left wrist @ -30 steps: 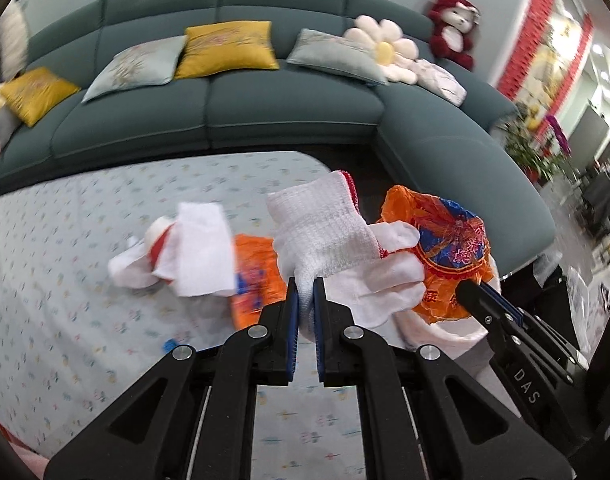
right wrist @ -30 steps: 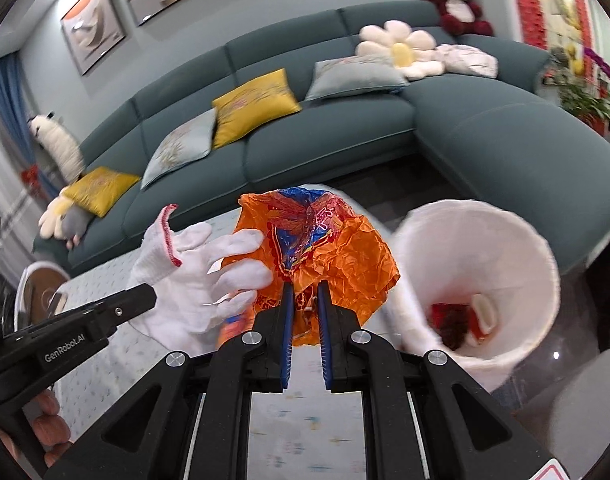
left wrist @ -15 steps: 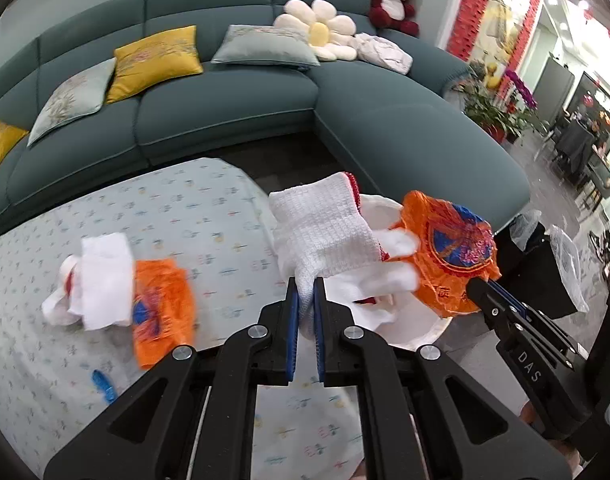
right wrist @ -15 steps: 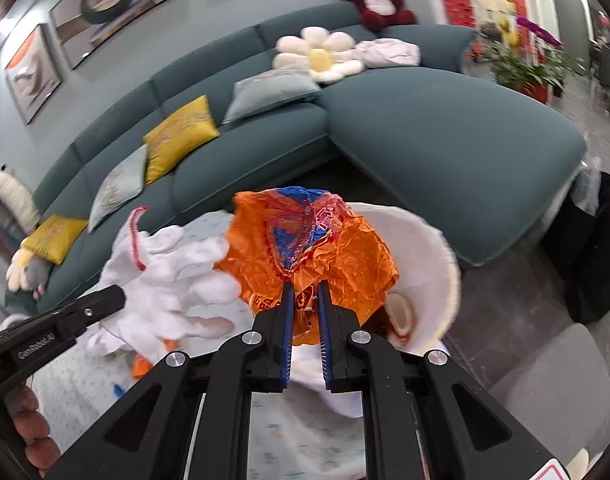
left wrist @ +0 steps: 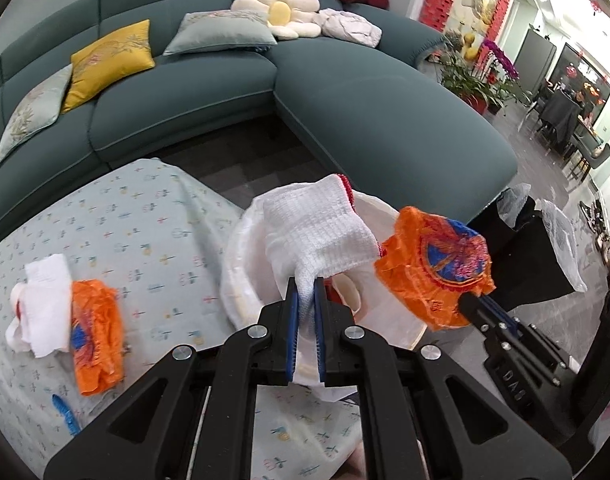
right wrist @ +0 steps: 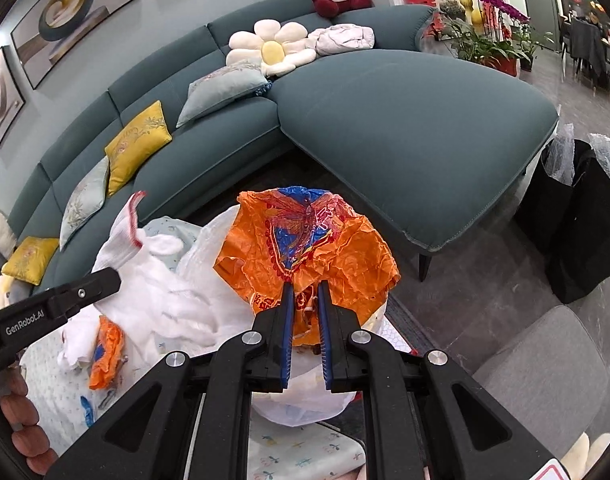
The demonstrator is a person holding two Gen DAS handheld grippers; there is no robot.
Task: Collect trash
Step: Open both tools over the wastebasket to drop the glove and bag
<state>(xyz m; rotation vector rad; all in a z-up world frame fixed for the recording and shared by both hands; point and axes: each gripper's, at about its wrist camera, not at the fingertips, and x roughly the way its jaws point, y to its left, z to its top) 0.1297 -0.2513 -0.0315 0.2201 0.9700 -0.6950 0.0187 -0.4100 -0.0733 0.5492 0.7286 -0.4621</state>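
My left gripper (left wrist: 306, 292) is shut on a white knit glove (left wrist: 317, 232) and holds it over the open white trash bag (left wrist: 241, 272) at the table's edge. My right gripper (right wrist: 304, 296) is shut on a crumpled orange wrapper (right wrist: 305, 240) and holds it just above the same bag (right wrist: 209, 248). The wrapper also shows in the left wrist view (left wrist: 433, 268), right of the glove. The glove (right wrist: 145, 268) hangs left of the wrapper in the right wrist view.
On the patterned tablecloth (left wrist: 145, 224) lie a second orange wrapper (left wrist: 95, 320), white tissue (left wrist: 45, 304) and a small blue piece (left wrist: 65, 416). A teal sofa (left wrist: 345, 100) curves behind. Black bags (right wrist: 577, 216) stand on the floor at the right.
Both grippers have carried the glove and the orange wrapper rightward, from above the table to over the white bag. The glove's fingers now hang down out of sight.
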